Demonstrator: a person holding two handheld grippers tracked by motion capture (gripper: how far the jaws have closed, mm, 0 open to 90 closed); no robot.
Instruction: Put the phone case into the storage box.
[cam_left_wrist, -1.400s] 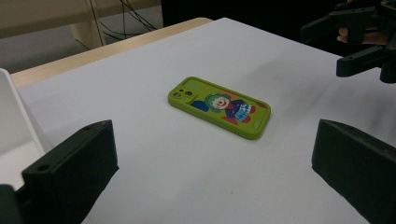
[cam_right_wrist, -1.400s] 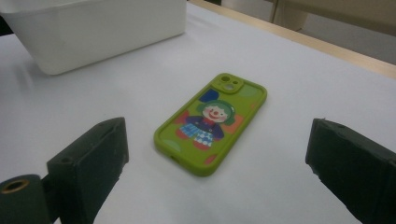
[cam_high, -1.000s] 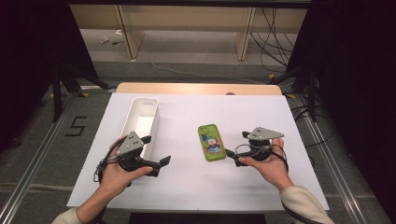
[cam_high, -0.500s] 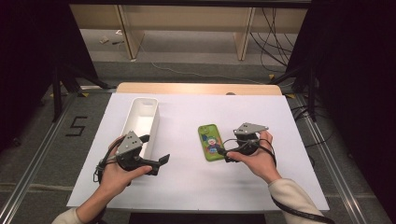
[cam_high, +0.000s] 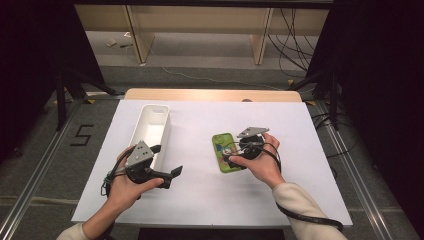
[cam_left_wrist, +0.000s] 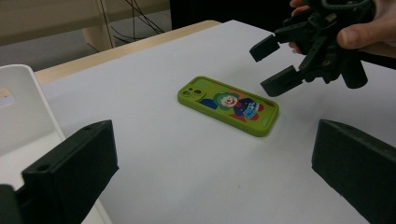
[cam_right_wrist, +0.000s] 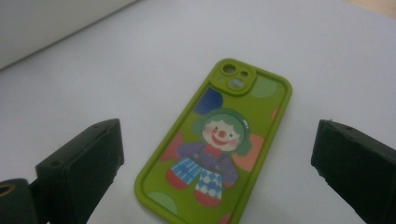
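My right gripper (cam_high: 234, 159) has moved in from the table's right edge, jaws spread over the lime-green clown-print phone case (cam_right_wrist: 217, 142), ready to pinch; my left gripper (cam_high: 172, 172) idles spread.

A table (cam_high: 210, 195) covered with a white sheet carries everything; a strip of bare pale wood (cam_high: 210, 94) shows along its far edge. A green phone case (cam_high: 223, 152) lies flat on the sheet right of the middle, printed side up, with a clown picture on it and its camera cut-out toward the far edge. A long white bin (cam_high: 151, 131) stands on the sheet well to the left of the case, open at the top, its length running from near to far.
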